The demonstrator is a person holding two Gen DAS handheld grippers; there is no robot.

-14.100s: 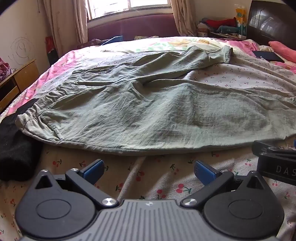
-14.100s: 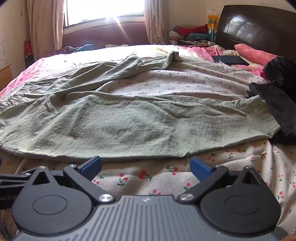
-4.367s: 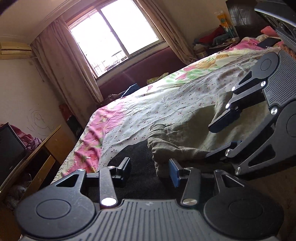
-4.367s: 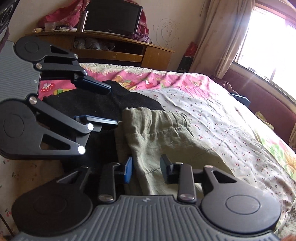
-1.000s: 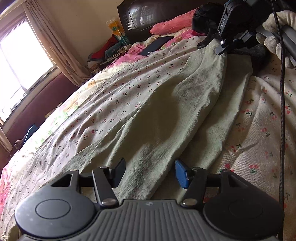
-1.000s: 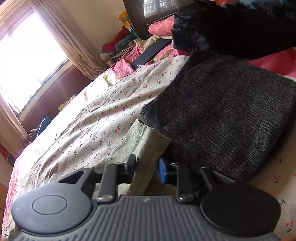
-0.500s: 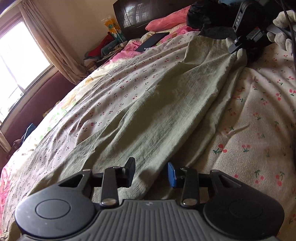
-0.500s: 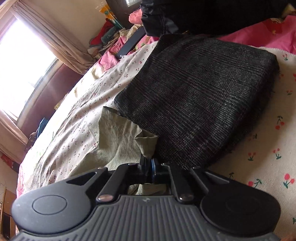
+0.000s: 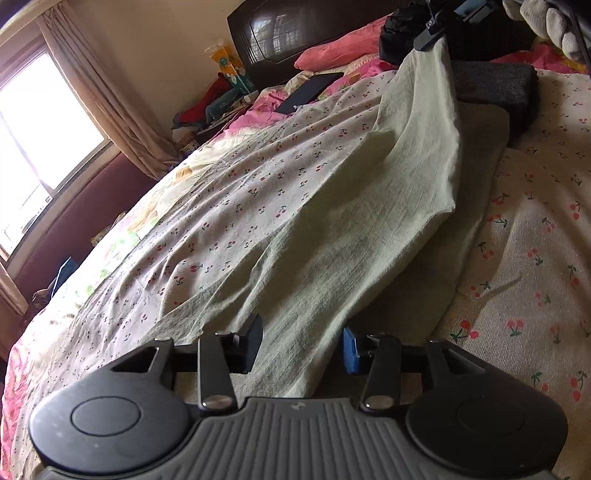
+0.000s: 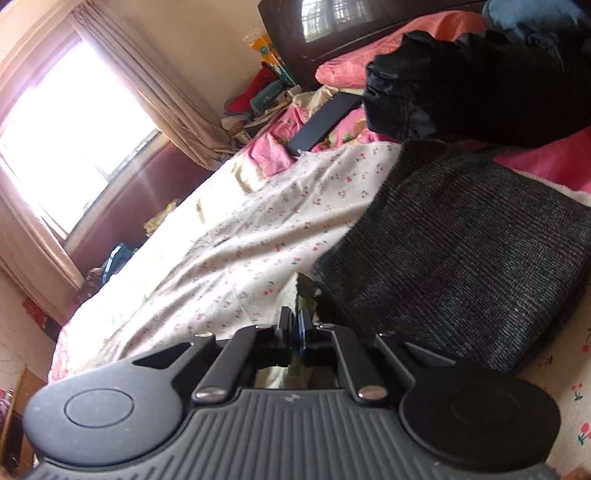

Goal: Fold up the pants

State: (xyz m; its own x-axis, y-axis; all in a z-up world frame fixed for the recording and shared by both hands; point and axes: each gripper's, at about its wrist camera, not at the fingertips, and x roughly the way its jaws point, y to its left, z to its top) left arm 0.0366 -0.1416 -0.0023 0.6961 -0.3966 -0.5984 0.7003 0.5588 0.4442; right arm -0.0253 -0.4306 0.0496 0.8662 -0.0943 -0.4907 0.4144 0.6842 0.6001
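Nearby, dark knit fabric (image 10: pixel 461 251) beside pants (image 9: pixel 369 229); right gripper (image 10: pixel 295 325) jaws pinching hem, left gripper (image 9: pixel 301 347) jaws apart

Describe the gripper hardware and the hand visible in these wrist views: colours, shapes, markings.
Both units match: black ribbed centre body, two round black discs, angular black linkages with silver pivot screws. The left gripper has one dark pad and one blue. The right gripper looks the same. A light knit glove covers the person's hand.
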